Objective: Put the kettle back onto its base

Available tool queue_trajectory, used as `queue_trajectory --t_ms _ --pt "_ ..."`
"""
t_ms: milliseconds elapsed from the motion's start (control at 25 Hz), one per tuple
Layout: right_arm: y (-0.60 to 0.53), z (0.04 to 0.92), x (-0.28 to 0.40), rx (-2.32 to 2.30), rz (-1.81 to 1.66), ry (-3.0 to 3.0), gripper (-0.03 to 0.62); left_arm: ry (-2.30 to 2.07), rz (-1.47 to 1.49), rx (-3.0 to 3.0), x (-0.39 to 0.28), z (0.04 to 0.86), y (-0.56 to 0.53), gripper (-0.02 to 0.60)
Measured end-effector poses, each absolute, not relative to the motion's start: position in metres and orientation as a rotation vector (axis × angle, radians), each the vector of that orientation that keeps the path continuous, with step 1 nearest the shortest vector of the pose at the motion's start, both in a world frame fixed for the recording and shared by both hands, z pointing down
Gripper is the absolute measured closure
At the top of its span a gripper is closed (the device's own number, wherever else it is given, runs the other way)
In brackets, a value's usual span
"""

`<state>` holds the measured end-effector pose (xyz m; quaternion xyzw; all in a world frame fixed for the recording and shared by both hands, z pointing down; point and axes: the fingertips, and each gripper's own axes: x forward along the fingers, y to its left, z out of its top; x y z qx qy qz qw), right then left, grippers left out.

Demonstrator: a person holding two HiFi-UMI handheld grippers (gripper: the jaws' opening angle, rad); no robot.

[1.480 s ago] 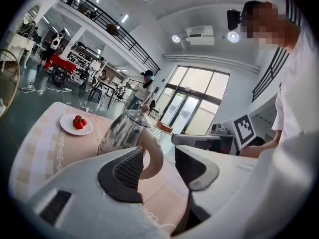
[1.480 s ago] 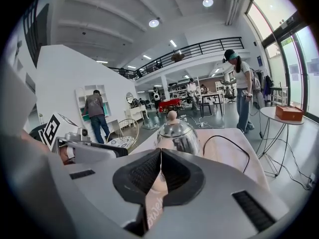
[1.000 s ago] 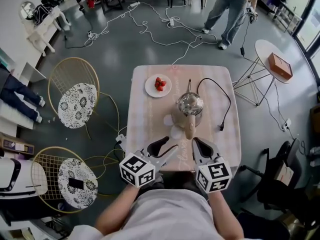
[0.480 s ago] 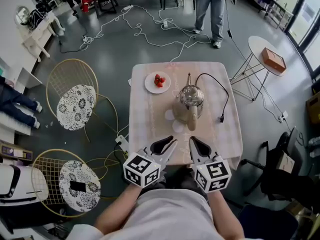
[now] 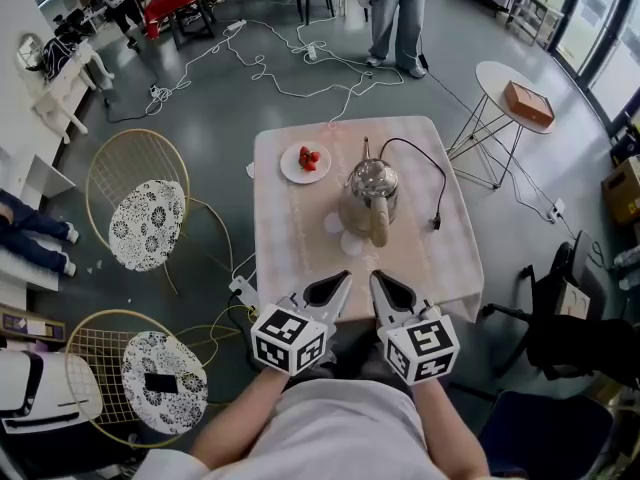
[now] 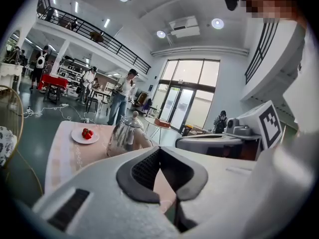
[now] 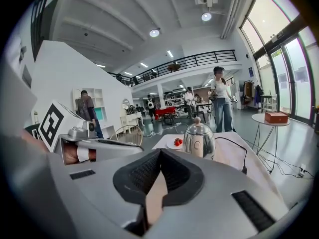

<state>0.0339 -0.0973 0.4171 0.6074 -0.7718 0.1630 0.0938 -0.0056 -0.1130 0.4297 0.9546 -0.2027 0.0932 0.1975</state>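
The shiny metal kettle stands near the middle of the pink-clothed table, its tan handle pointing toward me. A black cord loops from behind it to a plug lying on the cloth. In both gripper views the kettle sits ahead, well beyond the jaws. My left gripper hovers at the table's near edge; its jaws have just been closing and now meet with nothing between them. My right gripper is beside it, shut and empty.
A white plate of strawberries lies at the table's far left. Two wire chairs stand left of the table, and a round side table with a box to the right. A person stands beyond, among floor cables.
The left gripper's jaws went from wide apart to shut. Both grippers have drawn back a little from the kettle's handle toward the table's near edge.
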Motion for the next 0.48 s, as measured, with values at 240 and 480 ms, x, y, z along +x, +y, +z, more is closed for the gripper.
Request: queue_trajectory --t_ms 240,480 --pt "-0.09 0.418 0.034 1.832 0.481 -2.272 0.591 -0.537 0.274 2.673 -0.004 0.432 -0.105 0.575" --pt "-0.086 0.416 0.037 1.858 0.477 -2.255 0.589 -0.502 0.277 2.689 0.003 0.43 -0.1 0.575"
